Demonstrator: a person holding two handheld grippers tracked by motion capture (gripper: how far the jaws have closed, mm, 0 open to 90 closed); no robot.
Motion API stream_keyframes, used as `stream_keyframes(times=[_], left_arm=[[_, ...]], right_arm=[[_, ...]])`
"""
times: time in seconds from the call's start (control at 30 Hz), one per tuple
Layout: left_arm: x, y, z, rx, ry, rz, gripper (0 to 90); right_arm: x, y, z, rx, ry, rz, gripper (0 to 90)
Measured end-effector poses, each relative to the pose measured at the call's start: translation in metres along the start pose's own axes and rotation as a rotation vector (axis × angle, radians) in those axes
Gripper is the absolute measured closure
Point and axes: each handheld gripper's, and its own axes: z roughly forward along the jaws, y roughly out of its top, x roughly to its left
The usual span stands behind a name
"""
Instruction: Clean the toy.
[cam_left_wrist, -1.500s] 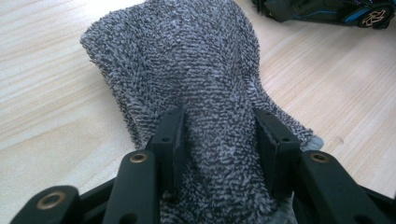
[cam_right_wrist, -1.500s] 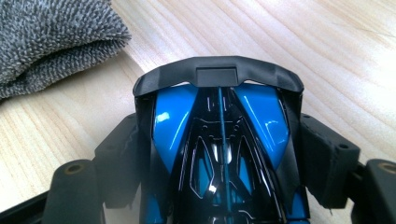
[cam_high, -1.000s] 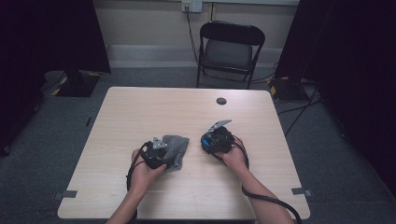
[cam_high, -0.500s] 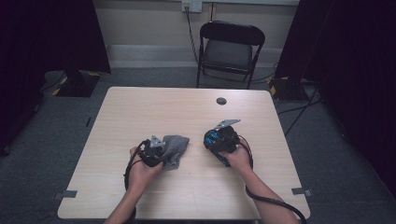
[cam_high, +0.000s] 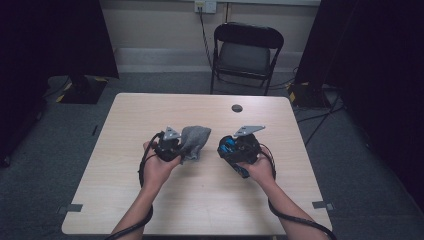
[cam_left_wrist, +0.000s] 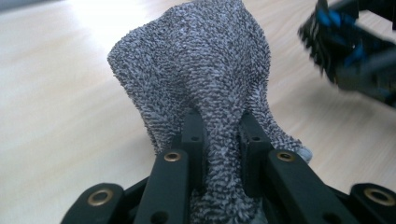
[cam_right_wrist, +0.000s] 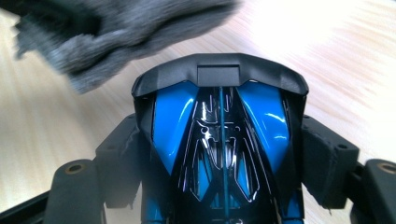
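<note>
A grey terry cloth (cam_left_wrist: 196, 70) hangs bunched from my left gripper (cam_left_wrist: 219, 126), whose jaws are shut on a fold of it. In the high view the cloth (cam_high: 195, 141) sits just right of the left gripper (cam_high: 175, 146), lifted off the table (cam_high: 200, 200). My right gripper (cam_right_wrist: 224, 144) is shut on a glossy blue and black object shaped like a toy car (cam_right_wrist: 261, 116), its pads pressed on both sides. From above, the right gripper (cam_high: 235, 148) holds that object (cam_high: 227, 145) close to the cloth, nose toward it. The cloth (cam_right_wrist: 116, 28) lies blurred ahead.
A small black disc (cam_high: 237, 108) lies near the table's far edge. A black folding chair (cam_high: 247, 50) stands behind the table, against the wall. Dark curtains flank both sides. Cables trail from both grippers over the table's near part.
Both hands have lifted off the table and moved slightly apart. The left gripper has closed on the cloth and raised it; the right still holds the blue object.
</note>
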Motion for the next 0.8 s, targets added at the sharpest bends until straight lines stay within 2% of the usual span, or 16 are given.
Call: stream_keyframes(times=[0.03,0.07,0.1,0.13,0.23,0.27,0.37,0.4,0.47,0.67,0.8], left_arm=[[0.000,0.000,0.000,0.000,0.000,0.000,76.5],[-0.003,0.011,0.003,0.018,-0.010,0.030,76.5],[-0.003,0.011,0.003,0.018,-0.010,0.030,76.5],[-0.005,0.018,0.007,0.038,-0.021,0.058,76.5],[-0.007,0.020,0.011,0.050,-0.034,0.082,76.5],[-0.008,0.021,0.012,0.063,-0.046,0.093,76.5],[-0.015,0.020,0.015,0.055,-0.110,0.102,76.5],[-0.018,0.019,0.016,0.056,-0.111,0.125,76.5],[-0.023,0.019,0.017,0.067,-0.146,0.161,76.7],[-0.026,0.017,0.017,0.070,-0.186,0.193,77.0],[-0.027,0.013,0.016,0.074,-0.206,0.193,77.0]], right_arm=[[0.000,0.000,0.000,0.000,0.000,0.000,25.5],[0.004,0.003,0.000,-0.003,0.018,-0.009,25.5],[0.004,0.003,0.000,-0.003,0.018,-0.009,25.5],[0.009,0.005,0.000,-0.003,0.028,-0.027,25.5],[0.013,0.007,0.000,-0.007,0.035,-0.033,25.5],[0.014,0.008,-0.001,-0.009,0.038,-0.032,25.5],[0.015,0.010,0.000,0.002,0.028,-0.045,25.5],[0.014,0.010,0.000,0.002,0.025,-0.045,25.5],[0.012,0.010,0.000,0.006,0.020,-0.041,25.5],[0.005,0.007,0.002,0.032,0.006,-0.036,25.5],[0.000,0.008,0.001,0.029,-0.005,-0.018,25.5]])
